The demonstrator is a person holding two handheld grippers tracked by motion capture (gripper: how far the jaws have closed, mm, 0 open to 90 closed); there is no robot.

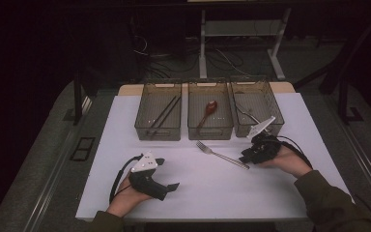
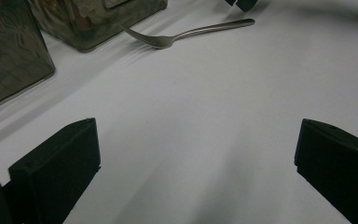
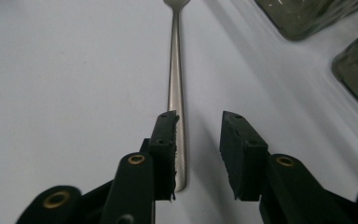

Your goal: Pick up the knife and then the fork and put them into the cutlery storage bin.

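We work at a bench (image 1: 125,193) with a smooth, matte white top. A fork (image 1: 222,154) of brushed metal lies flat on it, in front of the middle bin and apart from all three; its slim, straight handle runs toward the right gripper (image 1: 245,156) and its tines point toward the bins.

Our right gripper sits at the handle end. In the right gripper view the jaws stand partly open with a narrow gap between them. The fork (image 3: 175,93) handle passes along the inner face of the left-hand jaw, its rounded end lying beside that jaw's ragged black pad. The other jaw stands clear of the metal, so nothing is clamped.

Our left gripper (image 1: 173,187) rests low on the near left of the bench, well apart from the fork. In the left gripper view its blocky black jaws stand wide apart over bare surface, with nothing between them; the fork (image 2: 191,32) shows farther off.

Three rectangular bins of smoky translucent plastic stand in a row at the far side. The left bin (image 1: 158,110) holds dark, thin chopsticks (image 1: 164,113). The middle bin (image 1: 209,109) holds a reddish-brown spoon (image 1: 207,112). The right bin (image 1: 256,106) holds thin metal cutlery we cannot identify.
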